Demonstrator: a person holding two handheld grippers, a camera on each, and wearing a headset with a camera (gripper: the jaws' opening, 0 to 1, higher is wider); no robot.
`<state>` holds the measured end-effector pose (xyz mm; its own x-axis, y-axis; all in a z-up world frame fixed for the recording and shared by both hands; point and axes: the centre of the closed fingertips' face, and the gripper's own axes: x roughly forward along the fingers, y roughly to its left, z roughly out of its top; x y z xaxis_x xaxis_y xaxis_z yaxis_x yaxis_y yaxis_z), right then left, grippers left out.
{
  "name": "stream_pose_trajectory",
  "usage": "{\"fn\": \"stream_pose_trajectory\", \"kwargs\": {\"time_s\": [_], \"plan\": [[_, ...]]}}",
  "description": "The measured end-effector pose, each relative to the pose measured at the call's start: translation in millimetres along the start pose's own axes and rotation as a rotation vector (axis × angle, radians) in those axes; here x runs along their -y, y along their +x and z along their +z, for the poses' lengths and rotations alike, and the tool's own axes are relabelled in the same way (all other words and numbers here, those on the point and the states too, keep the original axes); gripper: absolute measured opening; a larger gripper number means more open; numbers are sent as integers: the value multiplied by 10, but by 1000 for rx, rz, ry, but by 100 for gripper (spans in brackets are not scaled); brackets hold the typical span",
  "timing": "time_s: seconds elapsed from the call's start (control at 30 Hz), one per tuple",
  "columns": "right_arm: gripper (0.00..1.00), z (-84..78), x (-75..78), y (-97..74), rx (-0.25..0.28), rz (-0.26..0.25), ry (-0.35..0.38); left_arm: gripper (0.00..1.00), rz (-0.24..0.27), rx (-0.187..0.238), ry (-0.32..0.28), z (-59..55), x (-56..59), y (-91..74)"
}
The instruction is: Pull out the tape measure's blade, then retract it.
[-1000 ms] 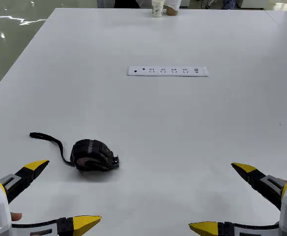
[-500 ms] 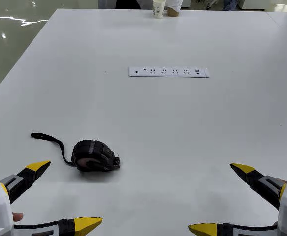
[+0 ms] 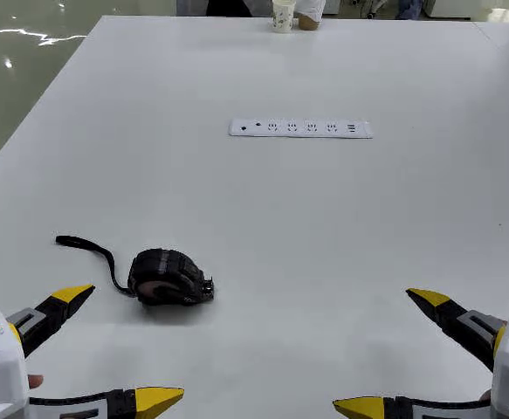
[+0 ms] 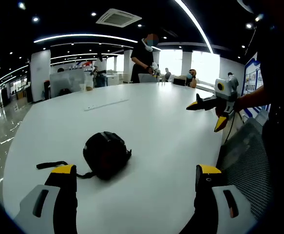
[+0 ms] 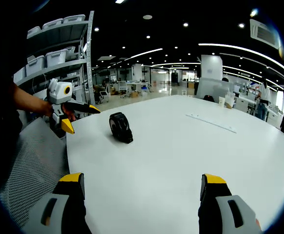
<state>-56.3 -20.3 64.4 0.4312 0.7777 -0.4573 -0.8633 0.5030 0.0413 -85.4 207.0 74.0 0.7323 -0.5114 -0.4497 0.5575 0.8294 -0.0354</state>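
This looks like a large open-plan office or lab hall: a long white surface [image 3: 324,218] carries a power strip [image 3: 300,128] and a paper cup [image 3: 282,15] at its far end, where a person [image 4: 144,58] stands. Overhead, a dark ceiling holds long light strips [image 4: 85,37], small round spotlights [image 5: 186,24] and a recessed air-conditioning unit [image 4: 115,17], and the polished floor [image 3: 18,61] mirrors the lights. To one side a metal shelving rack [image 5: 59,61] is stacked with storage boxes [image 5: 56,23], and rows of desks [image 5: 132,87] stretch into the distance.
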Motion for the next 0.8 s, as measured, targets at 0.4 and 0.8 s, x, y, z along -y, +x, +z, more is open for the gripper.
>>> {"fn": "stream_pose_trajectory", "kwargs": {"time_s": [0.4, 0.8], "plan": [[98, 9, 54, 59, -8, 5, -22, 99, -19, -15, 31, 51, -19, 61], [95, 48, 79, 142, -16, 43, -56, 98, -56, -32, 71, 103, -74, 148]]}}
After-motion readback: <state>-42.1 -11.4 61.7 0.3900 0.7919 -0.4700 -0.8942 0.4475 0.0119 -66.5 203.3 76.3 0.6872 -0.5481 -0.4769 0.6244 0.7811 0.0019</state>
